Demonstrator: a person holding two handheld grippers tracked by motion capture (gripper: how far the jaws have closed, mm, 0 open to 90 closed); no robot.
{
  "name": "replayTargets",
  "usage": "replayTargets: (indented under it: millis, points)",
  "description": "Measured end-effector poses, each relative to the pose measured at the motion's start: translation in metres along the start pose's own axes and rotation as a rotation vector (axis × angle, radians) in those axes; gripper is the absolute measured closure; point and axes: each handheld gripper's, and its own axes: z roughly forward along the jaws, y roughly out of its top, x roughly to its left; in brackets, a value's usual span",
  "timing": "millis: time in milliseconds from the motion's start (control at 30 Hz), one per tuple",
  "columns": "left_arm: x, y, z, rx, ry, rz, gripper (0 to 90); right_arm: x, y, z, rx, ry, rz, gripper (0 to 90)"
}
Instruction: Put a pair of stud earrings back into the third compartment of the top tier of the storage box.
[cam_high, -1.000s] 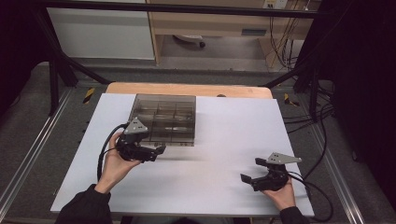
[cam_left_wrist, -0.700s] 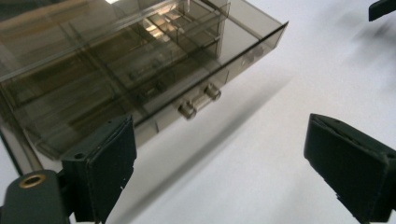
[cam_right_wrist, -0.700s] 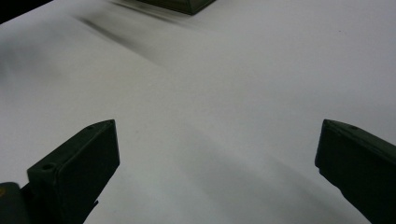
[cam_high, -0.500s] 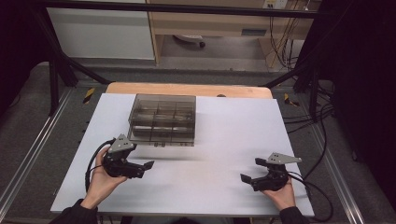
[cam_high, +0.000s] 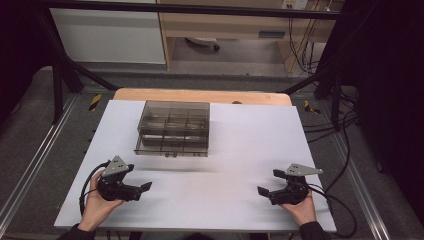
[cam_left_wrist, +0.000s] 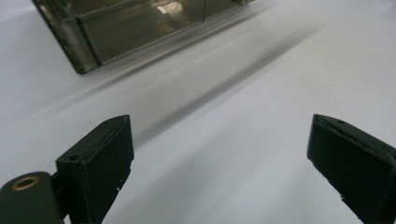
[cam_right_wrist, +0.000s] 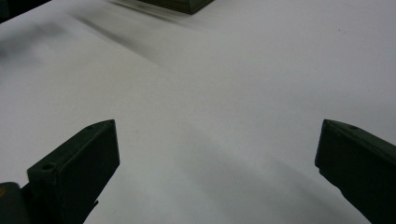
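Both tongs, left (cam_high: 145, 188) and right (cam_high: 261, 192), gape empty on the bench (cam_high: 240, 145). Box (cam_high: 174, 129) lies beyond them, nearer the left.

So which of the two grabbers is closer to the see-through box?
The left gripper. It sits just below the box, while the right gripper is farther off to the side.

Each hand grips a black claw: the left claw (cam_high: 142, 189) and right claw (cam_high: 266, 189) both carry a grey three-cornered plate on top and trail a looping black cable. Jaw pads are flat, matte black, with small screw holes; dark sleeves cover the wrists.
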Motion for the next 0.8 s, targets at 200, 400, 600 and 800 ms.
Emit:
replayTargets:
  millis: [200,400,600,800]
  points:
    - [0.009,-0.012,-0.001,0.008,0.018,-0.011,7.6,0.000,0.000,0.000,0.000,0.001,-0.001,0.4]
    - [0.019,-0.023,0.000,0.007,0.026,-0.035,7.6,0.000,0.000,0.001,0.003,0.001,-0.003,0.5]
    - [0.025,-0.028,0.002,0.017,0.035,-0.047,7.6,0.000,0.000,0.000,0.002,0.000,-0.001,0.4]
    - [0.027,-0.031,0.002,0.018,0.037,-0.048,7.6,0.000,0.000,0.001,0.002,0.001,-0.002,0.4]
